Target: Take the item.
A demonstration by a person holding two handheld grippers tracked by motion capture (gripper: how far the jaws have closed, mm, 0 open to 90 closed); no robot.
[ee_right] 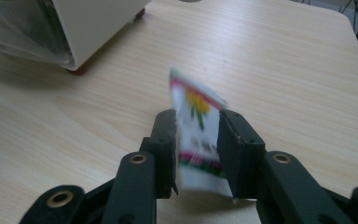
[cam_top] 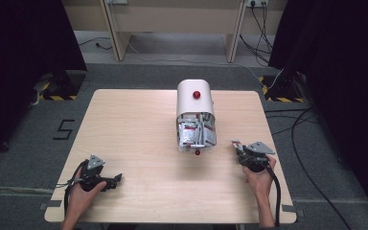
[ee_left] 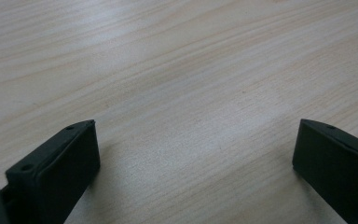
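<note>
The surface (cam_top: 139, 139) is a pale, matt wood-grain board with rounded corners, and most of it is bare. Toward the middle of its far edge lies a cream, round-topped container (cam_top: 195, 98) with smooth walls, a red knob on top and small red feet; its open end faces the near edge and is stuffed with crinkled, silvery foil packets (cam_top: 195, 133) that bulge out of the mouth.

The right gripper (ee_right: 196, 140) sits close to the right edge, about halfway along it, near the container but apart from it. Between its flat black jaws stands a small, thin sachet (ee_right: 193, 128), white and glossy with red bands and a yellow and green print, its top corner rising above the jaw tips. It is blurred, and the jaws are only a little apart; whether the pads press on it I cannot tell. The right hand (cam_top: 260, 176) reaches in from the near edge with the forearm straight, the gripper pointing toward the far edge.

The left gripper (cam_top: 116, 179) rests near the near left corner, pointing across the surface toward the right. Its blocky jaws stand wide apart with only bare wood grain between them. The left hand (cam_top: 84, 191) wraps its body from the near side. A broad open stretch of board separates the two grippers
</note>
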